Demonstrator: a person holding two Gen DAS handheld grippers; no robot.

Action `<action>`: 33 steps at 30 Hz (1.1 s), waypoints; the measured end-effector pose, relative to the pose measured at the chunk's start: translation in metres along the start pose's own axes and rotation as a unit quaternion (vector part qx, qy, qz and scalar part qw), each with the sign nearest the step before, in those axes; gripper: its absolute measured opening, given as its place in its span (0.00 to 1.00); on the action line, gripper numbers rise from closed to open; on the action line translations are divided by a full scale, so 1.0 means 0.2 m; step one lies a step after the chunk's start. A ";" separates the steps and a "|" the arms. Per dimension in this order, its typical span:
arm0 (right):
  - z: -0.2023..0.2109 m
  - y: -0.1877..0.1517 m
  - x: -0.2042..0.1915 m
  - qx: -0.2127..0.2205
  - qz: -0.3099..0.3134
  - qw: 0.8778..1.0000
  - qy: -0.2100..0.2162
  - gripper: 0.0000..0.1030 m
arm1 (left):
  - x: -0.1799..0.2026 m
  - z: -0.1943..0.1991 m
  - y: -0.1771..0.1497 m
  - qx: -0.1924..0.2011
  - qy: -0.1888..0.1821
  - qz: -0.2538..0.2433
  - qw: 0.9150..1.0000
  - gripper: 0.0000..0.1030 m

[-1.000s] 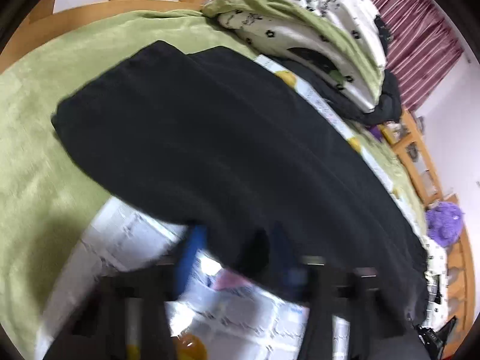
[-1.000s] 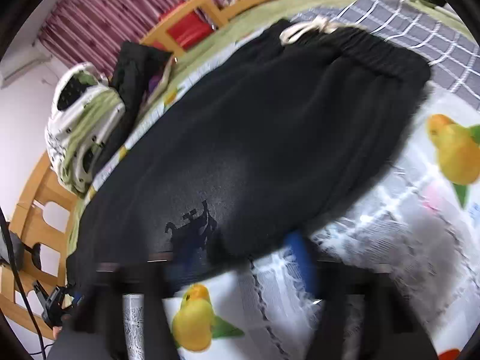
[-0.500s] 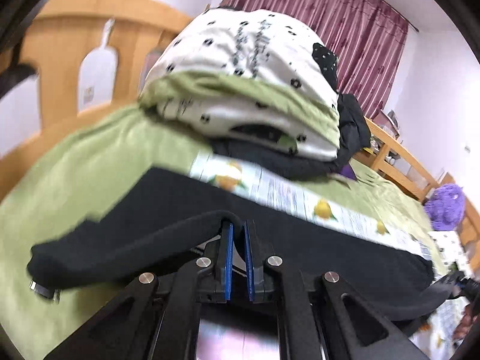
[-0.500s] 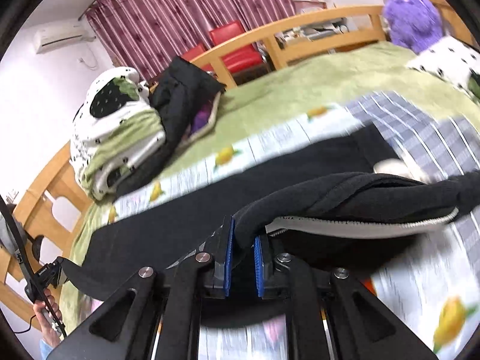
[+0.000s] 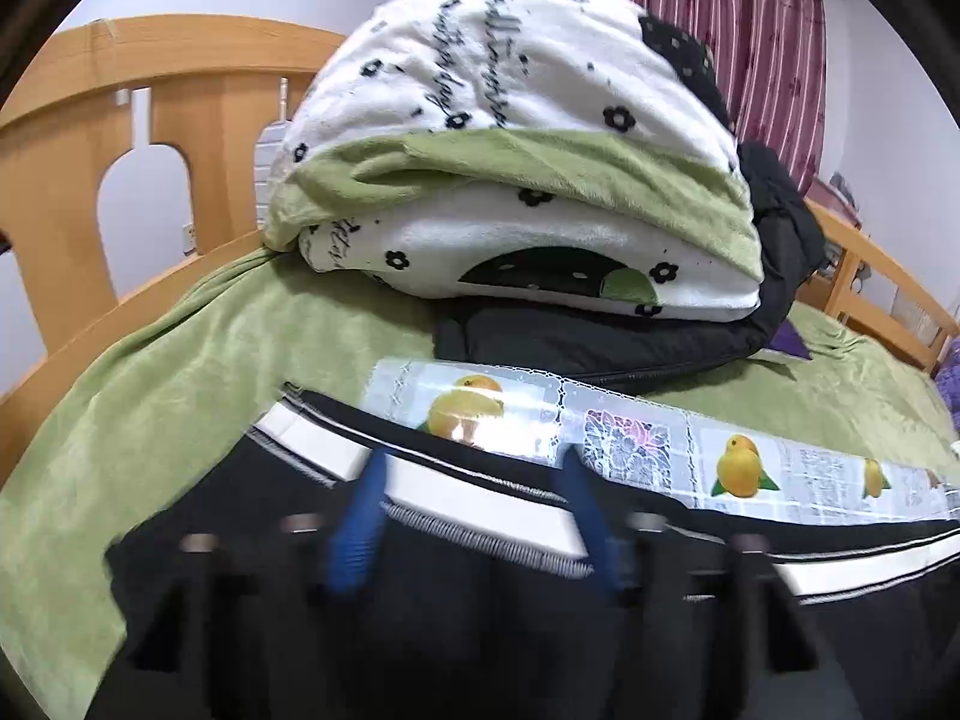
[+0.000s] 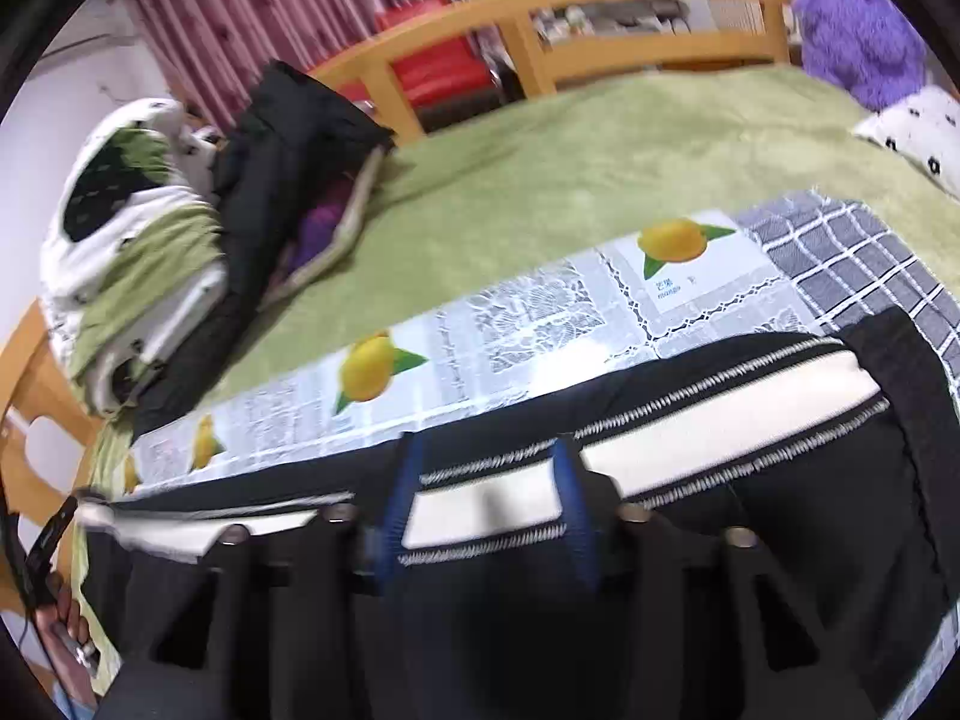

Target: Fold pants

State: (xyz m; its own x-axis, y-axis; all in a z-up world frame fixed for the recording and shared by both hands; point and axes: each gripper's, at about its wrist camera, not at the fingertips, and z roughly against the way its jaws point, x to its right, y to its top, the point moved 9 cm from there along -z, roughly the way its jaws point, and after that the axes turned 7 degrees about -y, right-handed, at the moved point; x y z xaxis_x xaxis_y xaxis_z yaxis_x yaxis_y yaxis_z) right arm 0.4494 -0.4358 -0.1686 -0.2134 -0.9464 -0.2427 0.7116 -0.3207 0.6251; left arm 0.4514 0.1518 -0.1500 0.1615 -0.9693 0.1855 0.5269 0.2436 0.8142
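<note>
The black pants [image 5: 252,516] with a white side stripe [image 5: 480,504] lie folded lengthwise on the fruit-print cloth [image 5: 630,450]. My left gripper [image 5: 474,486] is open and empty, its blue fingers [image 5: 360,516] just above the stripe. In the right wrist view the pants [image 6: 780,510] show the same stripe [image 6: 720,414] near the waistband end. My right gripper [image 6: 486,480] is open and empty over the stripe.
A rolled white-and-green blanket [image 5: 510,150] sits on a black jacket [image 5: 600,342] behind the pants. A wooden bed rail [image 5: 150,120] runs at the left. A grey checked cloth [image 6: 840,264], a purple plush toy [image 6: 858,30] and green bedding [image 6: 600,150] lie beyond.
Both grippers were shut on the lifted pants edge half a second ago. Both have since opened and let go, and the pants now lie folded with the white stripe on top.
</note>
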 end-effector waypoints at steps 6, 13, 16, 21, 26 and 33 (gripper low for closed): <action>0.28 -0.41 0.11 -0.031 0.048 0.998 -0.020 0.48 | -0.15 0.24 -0.32 -0.070 -0.027 0.016 0.997 0.61; 0.44 -0.91 0.48 -0.068 -0.032 0.996 -0.042 0.61 | -0.28 0.38 -0.85 -0.156 -0.089 0.104 0.978 0.61; 0.45 -0.96 0.55 -0.060 -0.083 0.995 -0.015 0.61 | -0.29 0.36 -0.83 -0.141 -0.123 0.148 0.971 0.63; 0.36 -0.85 0.59 -0.059 -0.163 0.984 0.045 0.62 | -0.29 0.26 -0.79 -0.141 -0.149 0.209 0.956 0.64; 0.19 -0.69 0.59 -0.043 -0.178 0.982 0.033 0.62 | -0.26 0.13 -0.72 -0.125 -0.128 0.227 0.957 0.62; 0.05 -0.58 0.57 -0.060 -0.196 0.979 0.000 0.14 | -0.25 0.02 -0.63 -0.135 -0.061 0.207 0.967 0.10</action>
State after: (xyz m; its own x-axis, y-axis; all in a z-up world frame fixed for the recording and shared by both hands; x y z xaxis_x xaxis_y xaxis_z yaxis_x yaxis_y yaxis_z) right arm 0.3357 -0.5077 -0.2609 -0.4850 -0.7518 -0.4467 0.6493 -0.6517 0.3919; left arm 0.3733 0.1693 -0.2589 0.3148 -0.7792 0.5420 0.6396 0.5960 0.4854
